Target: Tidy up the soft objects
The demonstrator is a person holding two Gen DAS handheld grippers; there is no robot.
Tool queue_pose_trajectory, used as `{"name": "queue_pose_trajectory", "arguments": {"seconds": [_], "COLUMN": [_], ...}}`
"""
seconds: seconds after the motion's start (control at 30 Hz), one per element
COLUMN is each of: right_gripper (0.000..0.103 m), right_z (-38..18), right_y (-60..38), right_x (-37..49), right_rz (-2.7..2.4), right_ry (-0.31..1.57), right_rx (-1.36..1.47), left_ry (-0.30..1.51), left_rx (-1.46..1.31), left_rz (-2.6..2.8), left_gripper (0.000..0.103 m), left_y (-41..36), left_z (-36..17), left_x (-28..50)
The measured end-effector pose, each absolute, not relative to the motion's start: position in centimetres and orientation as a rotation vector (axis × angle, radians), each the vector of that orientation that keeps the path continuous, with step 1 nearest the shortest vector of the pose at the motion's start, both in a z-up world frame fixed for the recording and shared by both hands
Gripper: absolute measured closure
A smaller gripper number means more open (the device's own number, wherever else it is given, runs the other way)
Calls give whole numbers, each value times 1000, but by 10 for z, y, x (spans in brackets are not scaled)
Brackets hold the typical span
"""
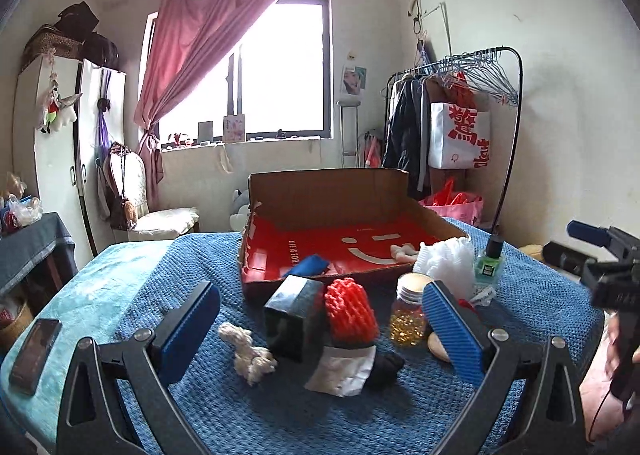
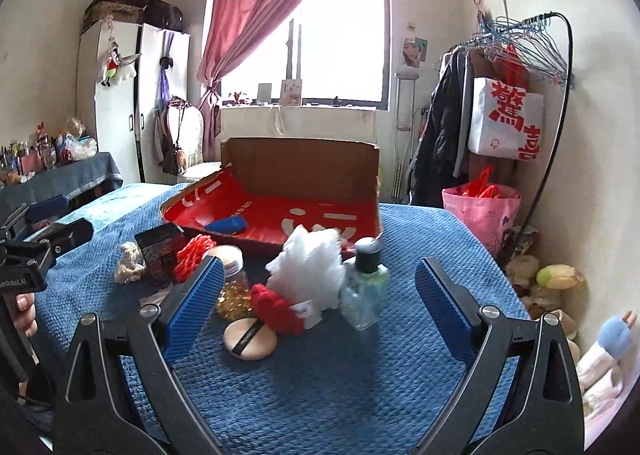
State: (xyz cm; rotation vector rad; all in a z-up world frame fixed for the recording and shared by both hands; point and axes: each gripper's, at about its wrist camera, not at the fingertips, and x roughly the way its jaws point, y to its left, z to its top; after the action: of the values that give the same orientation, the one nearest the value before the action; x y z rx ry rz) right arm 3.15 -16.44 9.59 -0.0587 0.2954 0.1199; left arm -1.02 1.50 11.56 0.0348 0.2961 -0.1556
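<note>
An open cardboard box (image 1: 332, 191) (image 2: 304, 159) with a red inside stands on the blue blanket; a blue soft item (image 1: 306, 266) (image 2: 226, 223) and a pale soft item (image 1: 404, 251) lie in it. In front lie a red foam net (image 1: 350, 313) (image 2: 194, 257), a cream rope toy (image 1: 248, 351) (image 2: 128, 261), a white mesh puff (image 1: 446, 259) (image 2: 310, 269), a red knitted piece (image 2: 276, 309), a beige powder puff (image 2: 250, 339) and a black soft item (image 1: 386, 369). My left gripper (image 1: 320, 335) is open and empty above the pile. My right gripper (image 2: 320, 307) is open and empty near the puffs.
Hard items sit among the soft ones: a dark box (image 1: 294, 315) (image 2: 158, 255), a jar of gold beads (image 1: 410, 309) (image 2: 234, 283), a green bottle (image 1: 490, 261) (image 2: 366, 283), a white card (image 1: 344, 369). A phone (image 1: 34, 355) lies on the teal cover. A clothes rack (image 1: 460, 123) stands right.
</note>
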Motion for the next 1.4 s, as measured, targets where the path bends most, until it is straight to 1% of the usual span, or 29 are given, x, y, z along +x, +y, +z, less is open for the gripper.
{"name": "queue_pose_trajectory", "arguments": {"seconds": [0.23, 0.43, 0.67, 1.4], "right_gripper": [5, 5, 5, 5], "right_z": [68, 45, 23, -1], "right_y": [-146, -151, -145, -142], "right_x": [31, 39, 45, 59], "right_rz": [126, 104, 72, 76], "right_ry": [278, 329, 381, 479], "right_rx": [-18, 45, 12, 36], "left_ry": [318, 352, 414, 490], "left_rx": [9, 10, 20, 27], "left_rz": [-137, -121, -119, -105], "left_gripper": [0, 0, 0, 0], "left_y": [6, 0, -2, 0], "left_z": [92, 71, 51, 32], "left_x": [-10, -6, 3, 12]}}
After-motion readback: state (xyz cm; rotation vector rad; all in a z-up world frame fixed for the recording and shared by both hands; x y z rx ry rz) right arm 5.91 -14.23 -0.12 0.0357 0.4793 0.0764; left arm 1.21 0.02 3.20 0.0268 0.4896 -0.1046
